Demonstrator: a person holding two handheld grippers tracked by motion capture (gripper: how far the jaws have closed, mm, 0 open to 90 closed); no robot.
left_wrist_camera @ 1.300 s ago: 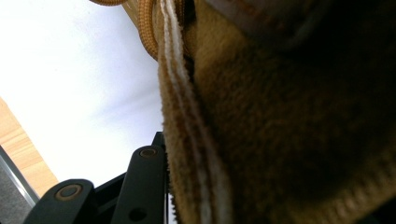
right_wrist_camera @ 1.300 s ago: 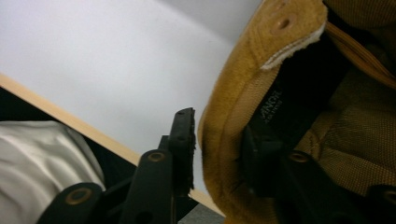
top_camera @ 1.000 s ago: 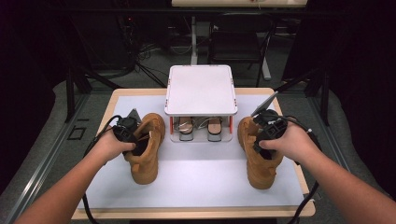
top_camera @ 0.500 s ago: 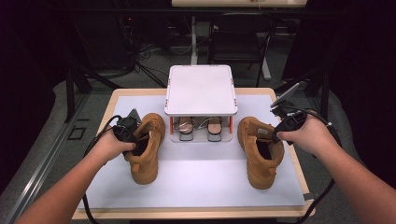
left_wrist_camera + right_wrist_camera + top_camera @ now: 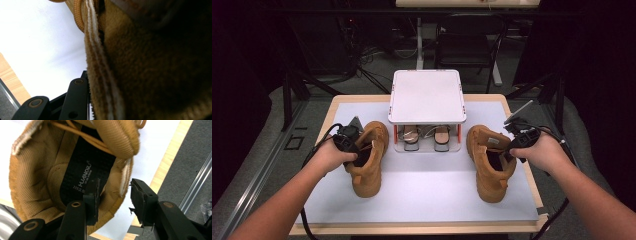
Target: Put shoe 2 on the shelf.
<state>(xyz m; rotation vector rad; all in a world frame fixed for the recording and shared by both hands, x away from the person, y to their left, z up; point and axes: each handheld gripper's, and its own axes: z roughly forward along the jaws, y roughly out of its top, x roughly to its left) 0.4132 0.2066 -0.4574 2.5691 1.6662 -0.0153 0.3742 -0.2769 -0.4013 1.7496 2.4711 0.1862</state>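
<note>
Astride the right gripper (image 5: 113,202), right boot (image 5: 75,170) collar between released jaws, hand now lower, left gripper (image 5: 349,145) grip unclear

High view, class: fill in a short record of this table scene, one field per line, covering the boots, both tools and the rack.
left boot: tan, upright on the white mat
right boot: tan, upright on the mat
left tool: at the left boot's collar, jaws around its wall
right tool: one jaw inside the right boot's collar, one outside, pads not pressing
rack: white-topped, behind the boots, sandals beneath
</note>
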